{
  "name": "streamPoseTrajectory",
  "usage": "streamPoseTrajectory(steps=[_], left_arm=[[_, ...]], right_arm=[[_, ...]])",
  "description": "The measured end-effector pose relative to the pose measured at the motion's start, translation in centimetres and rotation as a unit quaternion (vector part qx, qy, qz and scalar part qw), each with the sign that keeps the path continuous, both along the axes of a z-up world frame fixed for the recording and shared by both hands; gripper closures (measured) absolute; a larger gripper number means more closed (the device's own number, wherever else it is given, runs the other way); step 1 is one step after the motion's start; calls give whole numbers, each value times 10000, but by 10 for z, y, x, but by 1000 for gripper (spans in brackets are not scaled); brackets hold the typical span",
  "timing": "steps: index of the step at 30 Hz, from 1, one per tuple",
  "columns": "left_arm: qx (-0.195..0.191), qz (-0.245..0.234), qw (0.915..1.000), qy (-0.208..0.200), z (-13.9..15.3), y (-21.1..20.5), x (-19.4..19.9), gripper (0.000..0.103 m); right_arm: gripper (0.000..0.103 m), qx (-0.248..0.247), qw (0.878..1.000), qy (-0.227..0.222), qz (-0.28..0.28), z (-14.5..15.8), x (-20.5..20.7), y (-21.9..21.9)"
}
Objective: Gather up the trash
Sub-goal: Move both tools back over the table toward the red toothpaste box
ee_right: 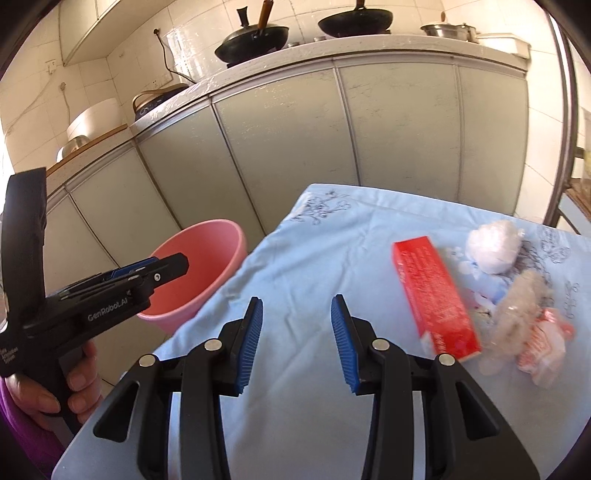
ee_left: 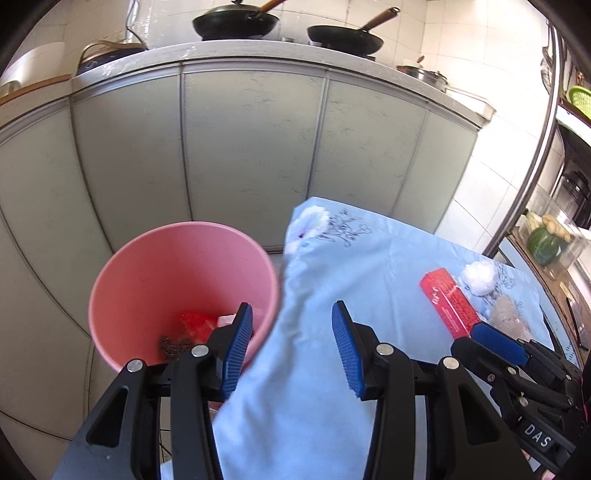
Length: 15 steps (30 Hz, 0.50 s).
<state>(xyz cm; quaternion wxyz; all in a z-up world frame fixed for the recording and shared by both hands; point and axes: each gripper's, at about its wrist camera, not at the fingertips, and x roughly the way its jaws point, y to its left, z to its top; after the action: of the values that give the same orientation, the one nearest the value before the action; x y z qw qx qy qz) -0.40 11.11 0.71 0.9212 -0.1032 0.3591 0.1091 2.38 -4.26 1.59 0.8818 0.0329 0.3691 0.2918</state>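
Note:
A pink bin (ee_left: pixel 147 273) stands on the floor beside the table's left edge, with a red packet (ee_left: pixel 197 323) and dark bits at its bottom. My left gripper (ee_left: pixel 291 332) is open and empty, one finger over the bin's rim, the other over the blue cloth. The right gripper (ee_right: pixel 297 328) is open above the cloth with nothing between its fingers. To its right lie a red carton (ee_right: pixel 432 295), a white crumpled ball (ee_right: pixel 495 247), a clear plastic wad (ee_right: pixel 517 310) and a red-white wrapper (ee_right: pixel 543 343). The left gripper (ee_right: pixel 173 267) shows at the bin (ee_right: pixel 199 266).
A light blue printed cloth (ee_left: pixel 369 258) covers the table. Grey cabinet doors (ee_left: pixel 251 147) stand close behind, with woks (ee_left: pixel 236 22) and pots on the counter above. A metal rack with vegetables (ee_left: pixel 543 236) is at the right. A hand (ee_right: pixel 74 384) holds the left gripper's handle.

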Motion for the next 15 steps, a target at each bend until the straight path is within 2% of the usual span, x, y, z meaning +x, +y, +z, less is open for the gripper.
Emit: streamPoseTrajectory(steps=[9,15], left_arm=[[127,-559,9983,112,-4,-46,25,59],[61,-933,9952,274,-7,-74,44,59]], right_arm=[[64,-187,9982,-106,-563,-9,-14,-58],[64,-293,9925,-56,-1189,-19,-18,-105]])
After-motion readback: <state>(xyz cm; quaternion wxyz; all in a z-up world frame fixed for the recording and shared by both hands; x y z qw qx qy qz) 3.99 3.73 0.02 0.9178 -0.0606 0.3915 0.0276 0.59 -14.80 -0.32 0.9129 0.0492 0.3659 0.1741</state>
